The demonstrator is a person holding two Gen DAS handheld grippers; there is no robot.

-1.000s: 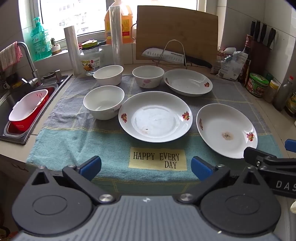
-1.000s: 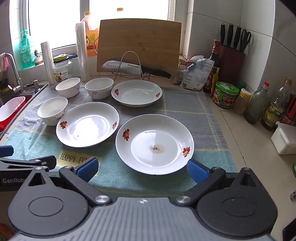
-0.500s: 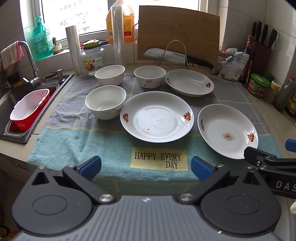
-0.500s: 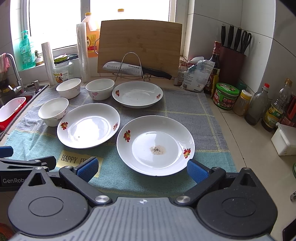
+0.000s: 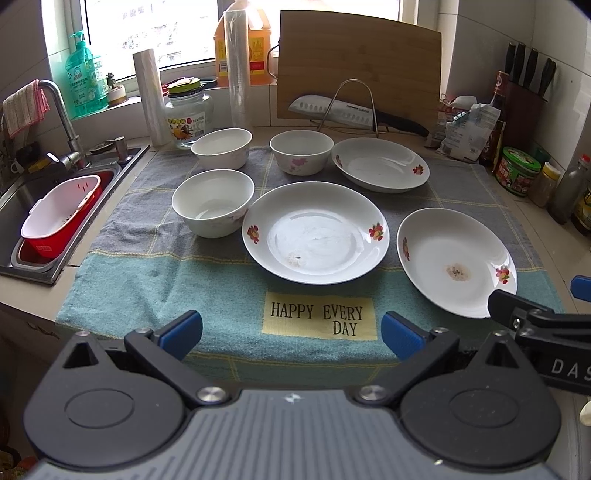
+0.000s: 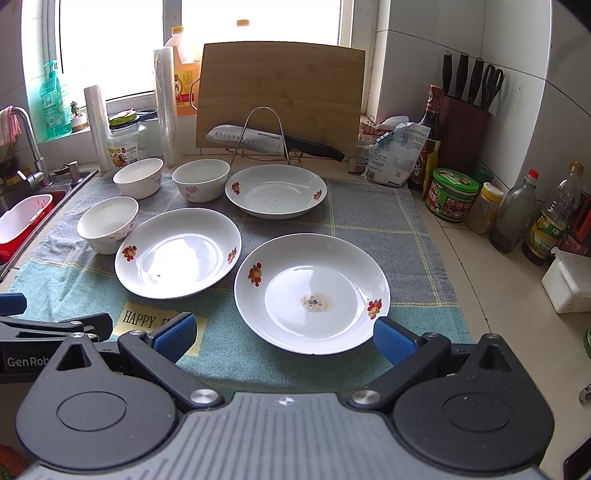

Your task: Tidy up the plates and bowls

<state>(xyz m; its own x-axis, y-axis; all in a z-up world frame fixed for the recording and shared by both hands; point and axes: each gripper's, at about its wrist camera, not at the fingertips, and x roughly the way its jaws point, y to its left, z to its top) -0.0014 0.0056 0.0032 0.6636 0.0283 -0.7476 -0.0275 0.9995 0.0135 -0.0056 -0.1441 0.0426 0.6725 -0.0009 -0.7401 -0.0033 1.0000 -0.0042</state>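
Bright window [image 5: 236, 29] above tiled kitchen counter [image 6: 491, 295], sink [image 5: 22, 192] at left

Left gripper [image 5: 291, 330]: jaws spread wide, nothing between the blue pads [image 5: 181, 328], level, poised over the near edge of the cloth-covered counter.
Right gripper [image 6: 282, 334]: jaws likewise wide apart, empty, level, over the near edge toward the right corner.
Spacing: side by side, each one's finger showing at the other's frame edge; probably not touching, though fisheye warps it.
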